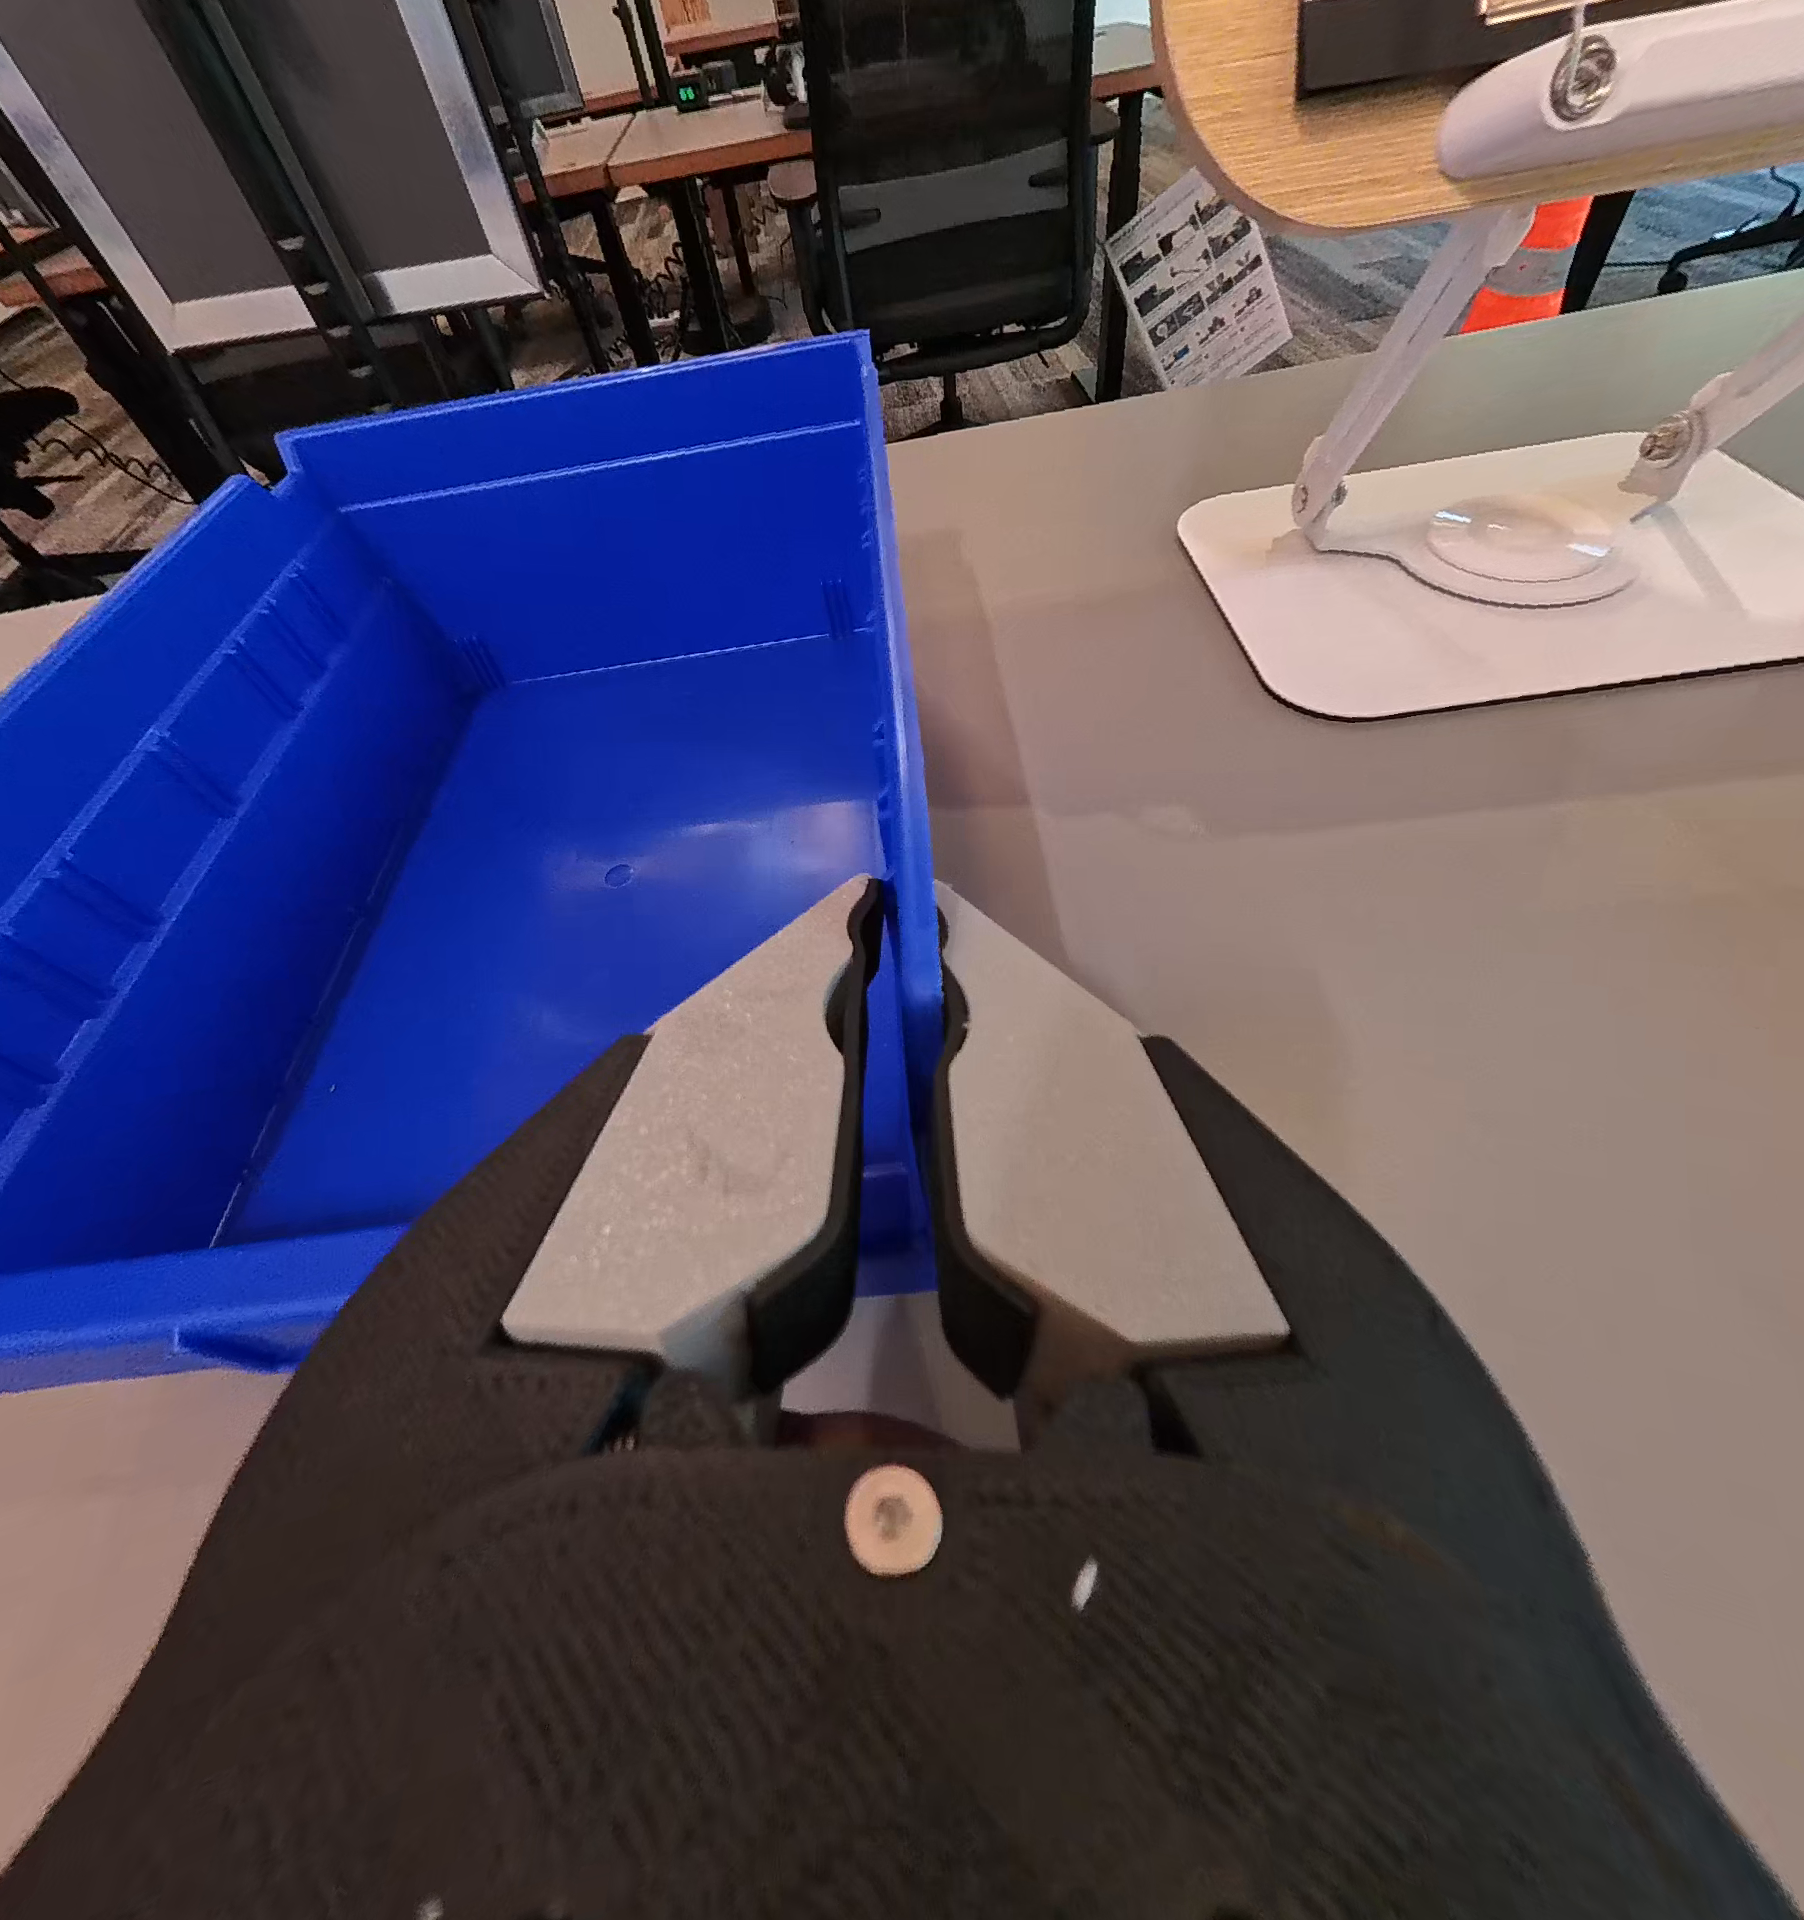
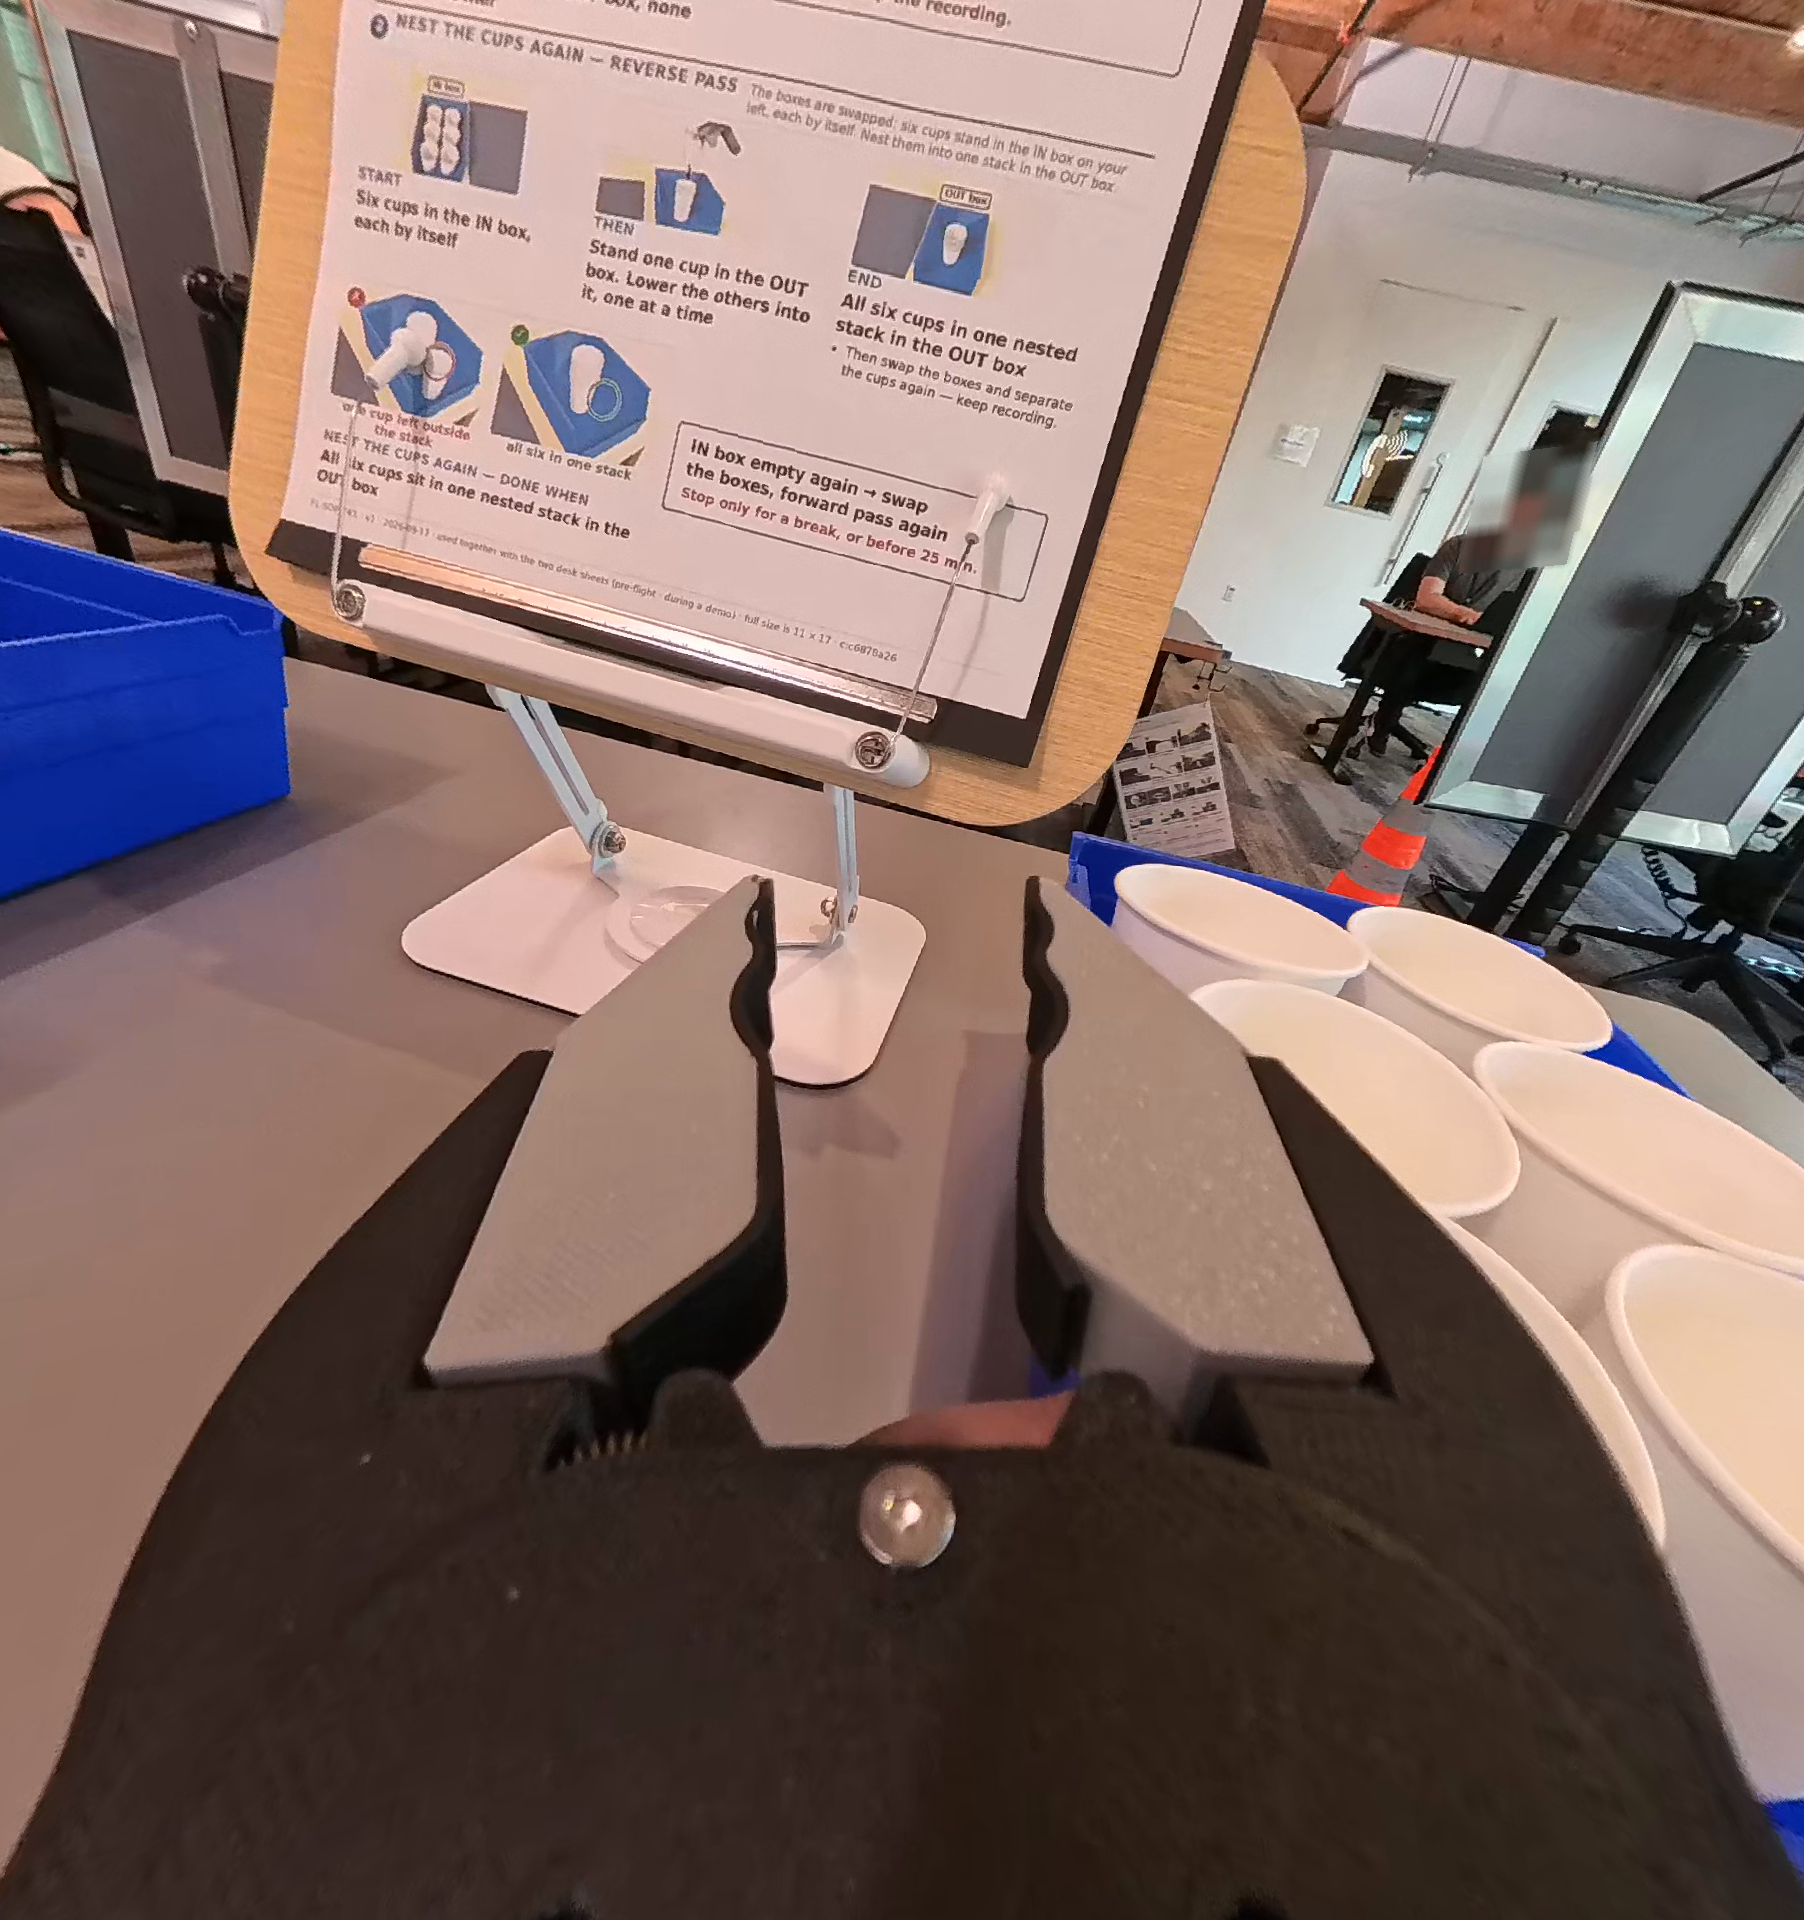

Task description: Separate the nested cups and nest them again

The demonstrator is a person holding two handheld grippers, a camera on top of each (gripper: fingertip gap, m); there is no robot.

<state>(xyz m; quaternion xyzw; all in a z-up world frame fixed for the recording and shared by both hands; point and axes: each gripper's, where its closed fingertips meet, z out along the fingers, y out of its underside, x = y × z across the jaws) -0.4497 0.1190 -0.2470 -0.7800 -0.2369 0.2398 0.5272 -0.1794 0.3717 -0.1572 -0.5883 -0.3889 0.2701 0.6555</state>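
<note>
Six white cups point(image 2: 1417, 1091) stand singly in the blue bin point(image 2: 1095, 862) at the right; separation appears complete. The left tongs point(image 1: 903, 904) clench the right wall of the empty blue bin point(image 1: 565, 790) on the counter point(image 1: 1397, 1039). The right tongs point(image 2: 893, 904) hang released, grasping nothing. Next move, by judgement: swap the bins or begin nesting.

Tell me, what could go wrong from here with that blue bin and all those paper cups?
The left gripper pinches the side wall of the empty blue bin; a lift or tug from that one wall could tilt or drag it. The white cups stand rim against rim in the other bin, so the open right gripper, reaching for one, might knock or crush a neighbour.
</note>
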